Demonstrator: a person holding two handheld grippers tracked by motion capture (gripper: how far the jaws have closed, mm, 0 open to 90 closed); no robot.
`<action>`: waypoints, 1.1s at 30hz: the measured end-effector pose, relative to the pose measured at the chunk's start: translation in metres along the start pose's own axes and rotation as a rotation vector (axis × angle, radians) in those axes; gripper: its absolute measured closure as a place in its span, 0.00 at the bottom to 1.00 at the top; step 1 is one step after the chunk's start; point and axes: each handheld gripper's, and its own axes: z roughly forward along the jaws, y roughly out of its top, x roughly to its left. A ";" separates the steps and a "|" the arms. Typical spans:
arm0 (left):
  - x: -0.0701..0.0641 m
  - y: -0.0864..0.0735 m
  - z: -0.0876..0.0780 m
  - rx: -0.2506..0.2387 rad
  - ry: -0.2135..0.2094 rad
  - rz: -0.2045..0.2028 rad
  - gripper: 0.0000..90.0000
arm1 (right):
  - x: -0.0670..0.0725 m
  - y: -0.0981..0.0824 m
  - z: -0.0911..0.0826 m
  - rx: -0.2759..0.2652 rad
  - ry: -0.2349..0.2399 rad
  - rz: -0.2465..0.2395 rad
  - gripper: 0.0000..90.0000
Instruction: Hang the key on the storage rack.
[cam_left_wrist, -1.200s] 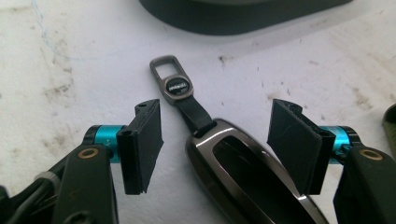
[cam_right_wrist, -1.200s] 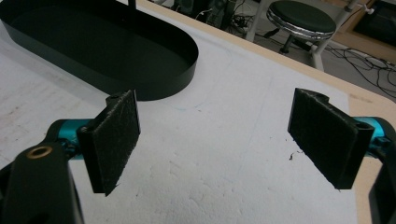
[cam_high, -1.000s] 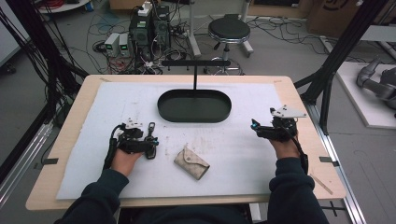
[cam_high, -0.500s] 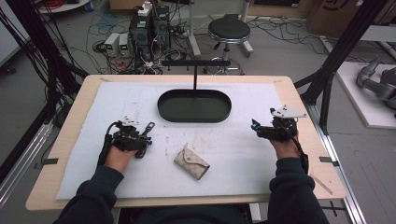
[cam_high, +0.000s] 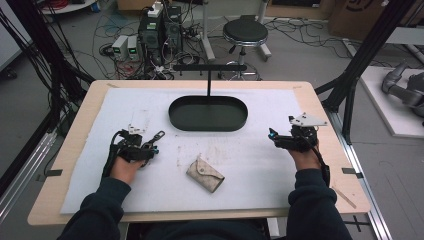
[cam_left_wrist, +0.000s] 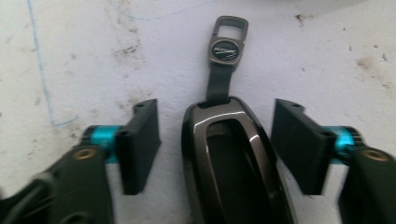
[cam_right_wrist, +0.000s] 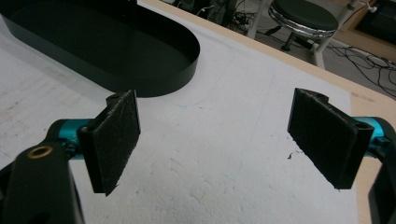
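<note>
High view: the left gripper (cam_high: 150, 146) sits at 9 o'clock on the white mat (cam_high: 260, 165), around a dark key fob (cam_high: 159, 136). A beige pouch (cam_high: 205, 174) lies at 6 o'clock. The black oval tray (cam_high: 175, 116) at 12 o'clock looks empty.

Left gripper view: jaws spread, the key fob (cam_left_wrist: 233, 154) between them, untouched. Closing off-center could likely squirt the glossy shell sideways.

Right gripper view: the right gripper (cam_right_wrist: 215, 140) has its jaws spread over bare mat, the tray (cam_right_wrist: 154, 79) at 11 o'clock.
</note>
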 end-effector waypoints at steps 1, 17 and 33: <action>0.000 0.000 0.000 0.002 -0.002 0.010 0.54 | 0.000 0.000 0.000 -0.001 0.000 -0.003 0.19; 0.000 0.004 0.006 -0.064 -0.026 0.060 0.47 | 0.001 -0.001 0.002 0.009 0.006 -0.002 0.19; 0.002 0.007 -0.006 -0.079 -0.045 0.032 0.54 | 0.001 -0.001 0.001 0.010 0.008 -0.002 0.19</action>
